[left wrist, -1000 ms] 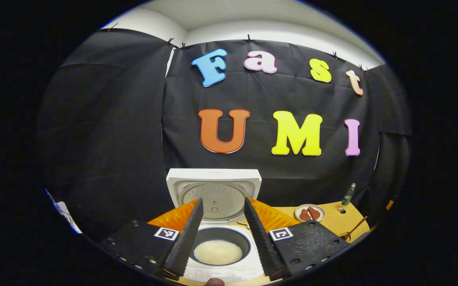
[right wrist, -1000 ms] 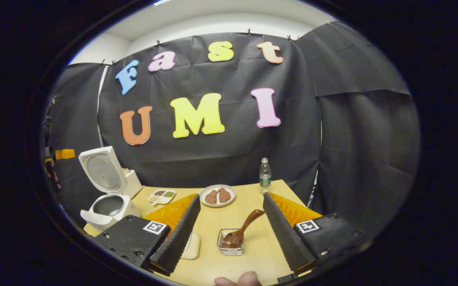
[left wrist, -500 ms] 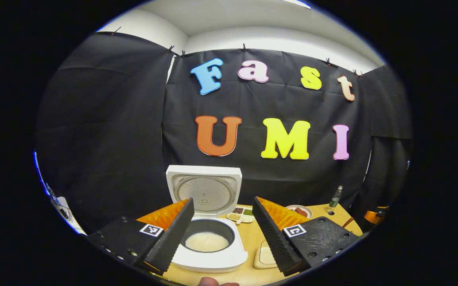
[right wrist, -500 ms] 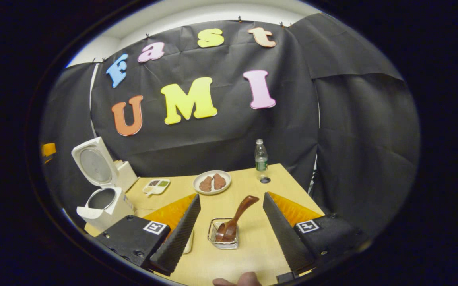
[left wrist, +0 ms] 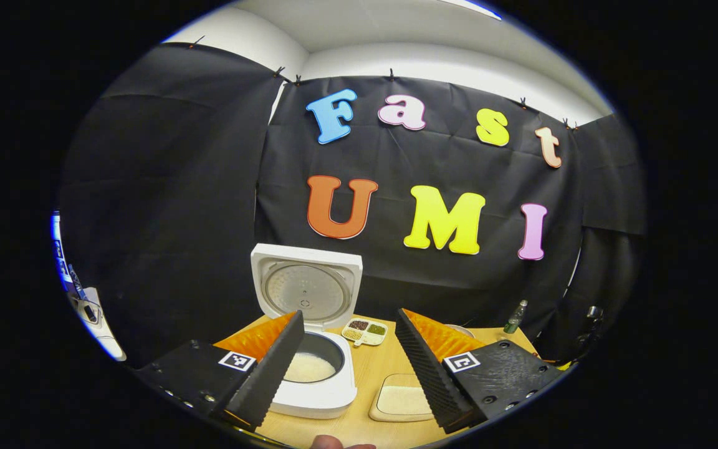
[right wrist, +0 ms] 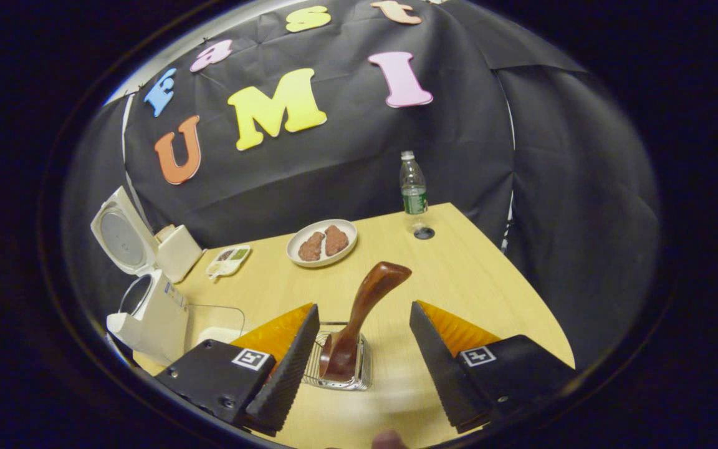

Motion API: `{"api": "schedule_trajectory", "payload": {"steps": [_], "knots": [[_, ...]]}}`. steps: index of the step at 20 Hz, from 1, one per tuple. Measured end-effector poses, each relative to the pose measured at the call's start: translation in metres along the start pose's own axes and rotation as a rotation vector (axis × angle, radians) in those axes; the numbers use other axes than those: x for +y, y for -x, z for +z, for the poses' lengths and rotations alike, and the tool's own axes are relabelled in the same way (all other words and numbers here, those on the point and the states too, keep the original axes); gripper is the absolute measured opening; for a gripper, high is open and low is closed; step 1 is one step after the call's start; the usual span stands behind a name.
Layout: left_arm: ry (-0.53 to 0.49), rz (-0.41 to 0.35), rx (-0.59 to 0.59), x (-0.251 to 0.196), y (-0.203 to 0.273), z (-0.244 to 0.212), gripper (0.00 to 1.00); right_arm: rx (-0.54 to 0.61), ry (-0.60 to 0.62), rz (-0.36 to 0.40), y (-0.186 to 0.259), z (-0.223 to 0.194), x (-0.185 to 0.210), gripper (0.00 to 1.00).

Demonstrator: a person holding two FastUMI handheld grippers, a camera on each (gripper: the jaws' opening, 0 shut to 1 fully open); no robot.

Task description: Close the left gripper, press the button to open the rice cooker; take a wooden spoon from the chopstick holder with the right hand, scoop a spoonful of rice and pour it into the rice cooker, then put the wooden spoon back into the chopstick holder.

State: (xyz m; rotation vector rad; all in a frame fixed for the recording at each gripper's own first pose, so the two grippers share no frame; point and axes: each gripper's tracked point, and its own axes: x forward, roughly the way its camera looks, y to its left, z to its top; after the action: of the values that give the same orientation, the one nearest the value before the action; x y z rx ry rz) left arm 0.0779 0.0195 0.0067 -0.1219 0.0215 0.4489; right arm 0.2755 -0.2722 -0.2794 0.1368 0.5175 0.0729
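**Cooker lid up, spoon in its holder, both tools spread wide**

In your left gripper view, the left tool (left wrist: 346,374) sits at the bottom of the frame with its two fingers set well apart and nothing between them. The rice cooker (left wrist: 309,349) stands just behind the left finger, low and left of centre, its lid tilted up and back against the black wall. White rice (left wrist: 308,368) lies in the bottom of the inner pot. To the right of the cooker, between your fingers, a shallow cream dish of rice (left wrist: 404,400) rests on the wooden surface (left wrist: 378,365). A small divided tray (left wrist: 364,330) lies behind it, and a bottle (left wrist: 516,316) stands at the far right edge.

In your right gripper view, the right tool (right wrist: 362,374) is also wide open and grips nothing. The chopstick holder (right wrist: 341,368), a small wire basket, sits on the surface (right wrist: 459,280) low in the frame between the two fingers, nearer the left one. The wooden spoon (right wrist: 359,318) stands in it, bowl down, handle leaning up and to the right. The fingers do not touch it. A plate (right wrist: 323,242) with two brown pieces lies above centre, the bottle (right wrist: 413,187) behind it to the right, and the open rice cooker (right wrist: 144,293) at the left edge.
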Motion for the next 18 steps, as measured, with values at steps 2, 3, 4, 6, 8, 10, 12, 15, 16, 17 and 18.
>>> {"api": "schedule_trajectory", "payload": {"steps": [2,3,4,6,8,10,12,15,16,17,18], "knots": [[-0.005,0.009,-0.004,-0.008,-0.005,-0.001,0.94,0.037,-0.007,0.009,-0.019,-0.004,-0.002,0.9],[-0.012,0.017,0.009,-0.01,-0.008,-0.004,0.94,0.061,-0.014,0.012,-0.027,-0.009,-0.004,0.88],[-0.016,0.027,0.023,-0.01,-0.011,-0.009,0.94,0.08,-0.025,0.032,-0.034,-0.011,-0.002,0.85],[-0.017,0.046,0.059,-0.01,-0.014,-0.018,0.94,0.109,-0.043,0.054,-0.046,-0.014,0.001,0.79],[-0.022,0.055,0.078,-0.012,-0.015,-0.022,0.95,0.124,-0.057,0.068,-0.053,-0.015,0.004,0.62],[-0.029,0.058,0.088,-0.012,-0.017,-0.024,0.94,0.129,-0.068,0.069,-0.053,-0.015,0.004,0.57],[-0.035,0.057,0.087,-0.01,-0.018,-0.022,0.94,0.13,-0.075,0.073,-0.048,-0.012,0.007,0.42],[-0.028,0.053,0.093,-0.005,-0.017,-0.026,0.94,0.131,-0.067,0.079,-0.038,-0.012,0.015,0.26],[-0.025,0.05,0.094,-0.002,-0.016,-0.026,0.94,0.134,-0.065,0.08,-0.035,-0.01,0.019,0.24],[-0.024,0.048,0.089,0.002,-0.015,-0.026,0.94,0.133,-0.059,0.075,-0.03,-0.009,0.022,0.23],[-0.023,0.042,0.079,0.005,-0.013,-0.024,0.94,0.126,-0.051,0.068,-0.026,-0.006,0.025,0.21]]}}
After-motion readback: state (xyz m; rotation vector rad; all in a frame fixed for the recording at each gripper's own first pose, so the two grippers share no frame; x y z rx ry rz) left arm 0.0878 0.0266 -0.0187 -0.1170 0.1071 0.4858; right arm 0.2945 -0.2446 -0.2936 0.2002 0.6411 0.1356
